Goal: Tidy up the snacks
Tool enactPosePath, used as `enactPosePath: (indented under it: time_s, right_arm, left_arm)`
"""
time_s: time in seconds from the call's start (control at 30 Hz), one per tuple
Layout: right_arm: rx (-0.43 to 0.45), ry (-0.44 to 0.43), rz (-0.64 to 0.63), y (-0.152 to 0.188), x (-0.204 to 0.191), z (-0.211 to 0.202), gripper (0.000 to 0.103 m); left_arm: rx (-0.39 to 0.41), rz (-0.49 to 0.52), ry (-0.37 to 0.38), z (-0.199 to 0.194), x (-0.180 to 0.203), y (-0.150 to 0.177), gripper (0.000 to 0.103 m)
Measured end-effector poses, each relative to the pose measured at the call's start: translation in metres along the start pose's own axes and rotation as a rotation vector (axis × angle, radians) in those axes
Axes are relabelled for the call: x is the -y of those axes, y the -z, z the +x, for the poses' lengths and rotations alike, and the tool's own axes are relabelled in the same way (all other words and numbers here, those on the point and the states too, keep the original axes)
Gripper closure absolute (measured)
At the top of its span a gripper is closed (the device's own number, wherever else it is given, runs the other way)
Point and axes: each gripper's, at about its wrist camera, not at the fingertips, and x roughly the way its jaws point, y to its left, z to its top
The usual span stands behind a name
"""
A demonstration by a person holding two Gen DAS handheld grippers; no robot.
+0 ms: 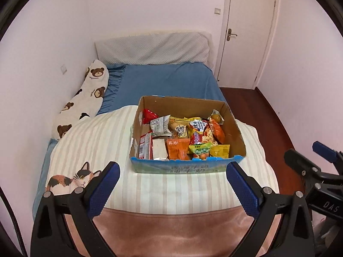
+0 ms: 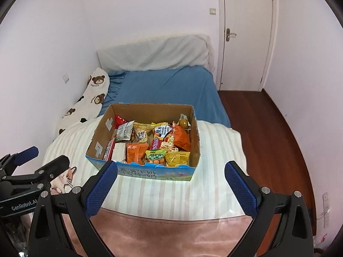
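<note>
An open cardboard box (image 1: 235, 126) with a blue printed front sits on a striped quilt on the bed; it also shows in the right wrist view (image 2: 194, 132). It holds several snack packets (image 1: 188, 137) (image 2: 154, 143), orange, yellow, red and silver. My left gripper (image 1: 172, 171) is open and empty, just short of the box's front edge. My right gripper (image 2: 171, 171) is open and empty, also just in front of the box. Each gripper shows at the side of the other's view.
The striped quilt (image 1: 103, 141) with a cat print covers the near half of the bed. A bear-print pillow (image 1: 85, 98) lies along the left wall. Blue sheet (image 1: 167, 81) and grey headboard cushion lie beyond. A wooden floor (image 2: 268, 132) and a shut door are to the right.
</note>
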Motion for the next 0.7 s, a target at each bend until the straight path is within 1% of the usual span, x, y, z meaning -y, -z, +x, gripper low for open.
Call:
enactPosePath:
  time_s: [0.27,0.43,0.7]
  right_arm:
    - [0.038,-0.024,0.012,0.013,-0.001,-0.047,0.001]
    - [0.070,-0.018,-0.005,0.019,-0.005,-0.071,0.001]
    - [0.092,0.000,-0.006,0.020,-0.004,-0.084,0.000]
  left_arm:
    - [0.038,0.000,0.012,-0.038,0.002,0.011,0.001]
    - [0.060,-0.016,0.019,-0.053,0.001,0.014,0.001]
    - [0.107,-0.013,0.017,-0.069,-0.001,0.016,0.000]
